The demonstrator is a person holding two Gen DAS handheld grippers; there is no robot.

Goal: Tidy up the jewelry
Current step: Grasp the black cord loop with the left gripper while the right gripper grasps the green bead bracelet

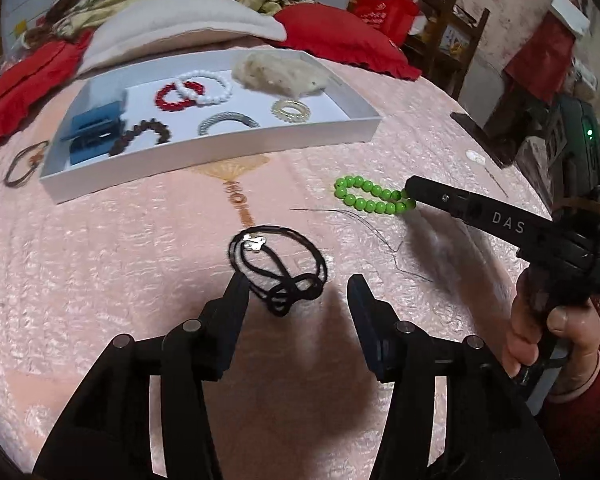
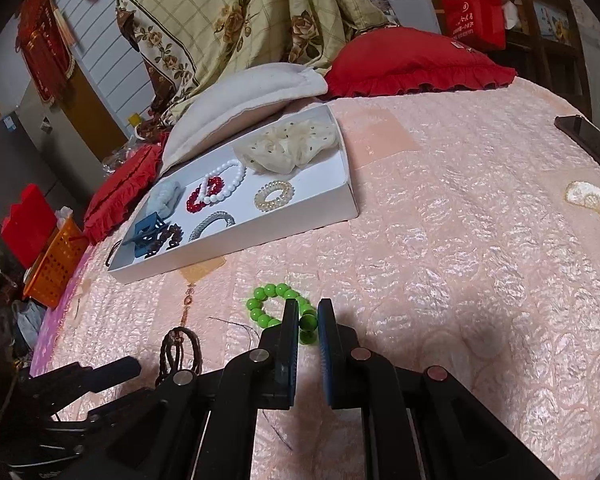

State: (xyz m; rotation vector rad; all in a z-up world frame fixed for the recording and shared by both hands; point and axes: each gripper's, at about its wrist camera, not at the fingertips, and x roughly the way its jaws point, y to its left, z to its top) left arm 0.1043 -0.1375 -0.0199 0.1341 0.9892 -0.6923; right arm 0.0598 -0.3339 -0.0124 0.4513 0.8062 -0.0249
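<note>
Holding the left gripper [image 1: 298, 284] low over the pink bedspread [image 1: 120, 260], fingers standing well apart and gripping nothing. Leaving a tangled black cord [image 1: 278, 300] with a small silver charm lying flat on the bedspread, just ahead of the fingertips and touching the left finger's tip. Clamping the right gripper [image 2: 308, 312] on one end of a green bracelet [image 1: 370, 189], with a bead pinched between the nearly closed pads and the remaining beads resting on the bedspread. Wrapping a hand [image 1: 540, 332] around that gripper's handle at the right edge of the left wrist view. Keeping a white tray [image 1: 204, 160] farther back on the bedspread, well apart from both grippers. Showing inside it a red bracelet [image 1: 168, 100] overlapping a white bracelet [image 1: 212, 90], a dark bracelet [image 1: 144, 132], a silver coil [image 1: 226, 120], a clear hair tie [image 1: 288, 110], a cream scrunchie [image 1: 280, 70] and a blue clip [image 1: 92, 132]. Leaving a brown cord [image 1: 24, 164] outside, just beside the tray's left end.
</note>
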